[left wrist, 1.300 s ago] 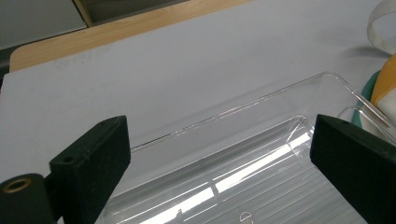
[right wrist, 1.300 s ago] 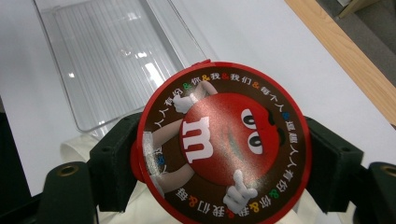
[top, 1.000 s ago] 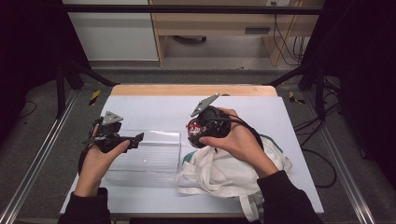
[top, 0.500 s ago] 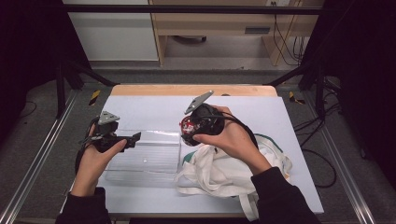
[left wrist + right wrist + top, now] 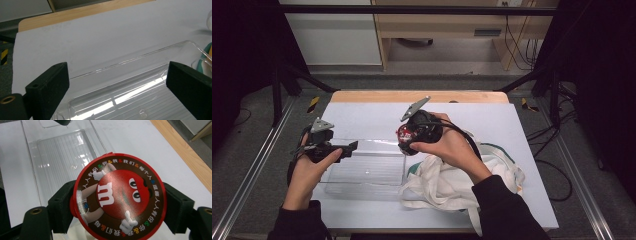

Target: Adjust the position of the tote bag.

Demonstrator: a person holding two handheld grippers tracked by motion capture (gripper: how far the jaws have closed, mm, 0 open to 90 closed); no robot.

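A round red candy container [image 5: 120,197] with a cartoon face on its lid sits between the jaws of my right gripper [image 5: 119,202], which is shut on its sides. In the high view the container [image 5: 404,134] hangs above the right end of a clear plastic tray [image 5: 362,176]. My left gripper [image 5: 351,147] hovers over the tray's left far corner. Its jaws stand wide open with nothing between them [image 5: 117,67], and below them lies the tray's ribbed floor and far rim [image 5: 140,56].
A crumpled white cloth bag [image 5: 462,182] with green trim lies on the white table top [image 5: 362,115] just right of the tray, under my right forearm. A wooden strip [image 5: 412,96] runs along the table's far edge.
My right hand has carried the candy container a little to the left, over the tray's right end. The left gripper has stayed where it was, still open.
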